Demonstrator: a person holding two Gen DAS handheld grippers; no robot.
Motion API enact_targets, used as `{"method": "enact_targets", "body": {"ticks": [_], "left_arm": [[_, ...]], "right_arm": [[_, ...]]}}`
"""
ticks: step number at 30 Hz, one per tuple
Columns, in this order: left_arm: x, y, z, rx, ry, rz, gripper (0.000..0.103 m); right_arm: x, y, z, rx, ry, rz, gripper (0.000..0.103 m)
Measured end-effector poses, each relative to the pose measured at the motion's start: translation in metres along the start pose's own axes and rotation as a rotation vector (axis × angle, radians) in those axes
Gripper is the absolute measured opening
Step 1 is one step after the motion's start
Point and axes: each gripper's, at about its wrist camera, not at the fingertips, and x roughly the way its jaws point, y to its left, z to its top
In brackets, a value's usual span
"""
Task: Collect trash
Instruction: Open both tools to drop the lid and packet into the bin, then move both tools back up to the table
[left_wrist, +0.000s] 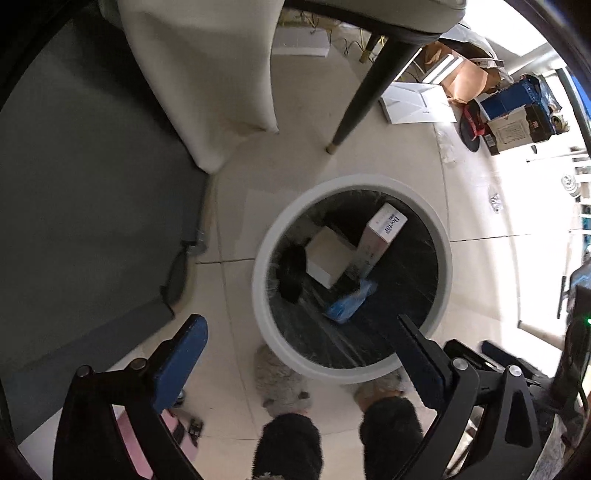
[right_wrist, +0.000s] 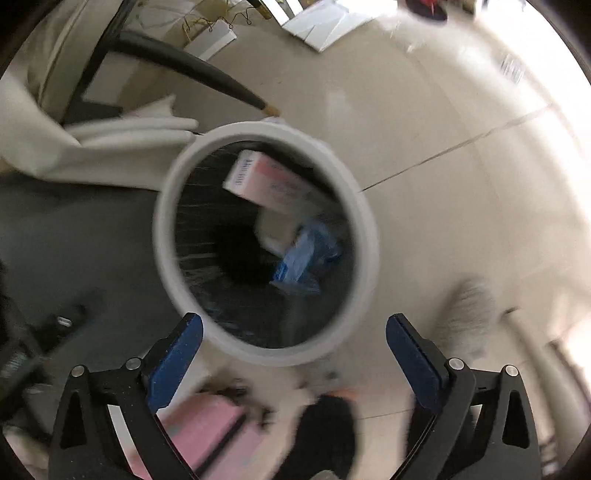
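Left wrist: bin (left_wrist: 352, 186) (boxes, blue wrapper (left_wrist: 351, 301)).

A pale tiled floor (left_wrist: 369, 155) carries everything here. A dark grey mat (left_wrist: 74, 206) covers its left part, one corner lifted and creased. A cream cloth (left_wrist: 207, 74) hangs down to the mat's edge, and beside it a black chair leg (left_wrist: 364, 85) with a brass tip slants onto the tiles. Toward the far right edge of the floor lie a flat white box (left_wrist: 417, 101), brown cardboard boxes (left_wrist: 469, 74), a blue box (left_wrist: 508, 99) and a dark carton (left_wrist: 517, 127). Grey fluffy slippers (left_wrist: 280, 380) stand at the near edge, below dark trouser legs (left_wrist: 288, 446). A pink object (right_wrist: 210, 432) lies near them, blurred.
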Motion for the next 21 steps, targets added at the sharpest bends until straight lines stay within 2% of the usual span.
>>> {"method": "enact_targets", "body": {"ticks": [2, 6, 13, 21], "left_arm": [[-0.008, -0.002, -0.003, 0.02, -0.024, 0.051, 0.101], [-0.029, -0.007, -0.013, 0.038, -0.045, 0.085, 0.101], [-0.082, -0.01, -0.031, 0.018, -0.078, 0.092, 0.101], [-0.156, -0.009, -0.054, 0.0, -0.109, 0.088, 0.101]], "right_arm": [[-0.009, 0.009, -0.001, -0.06, -0.019, -0.121, 0.101], [-0.027, 0.022, -0.008, -0.129, -0.047, -0.212, 0.101], [-0.078, 0.032, -0.018, -0.143, -0.091, -0.252, 0.101], [-0.167, 0.06, -0.049, -0.183, -0.161, -0.272, 0.101]]}}
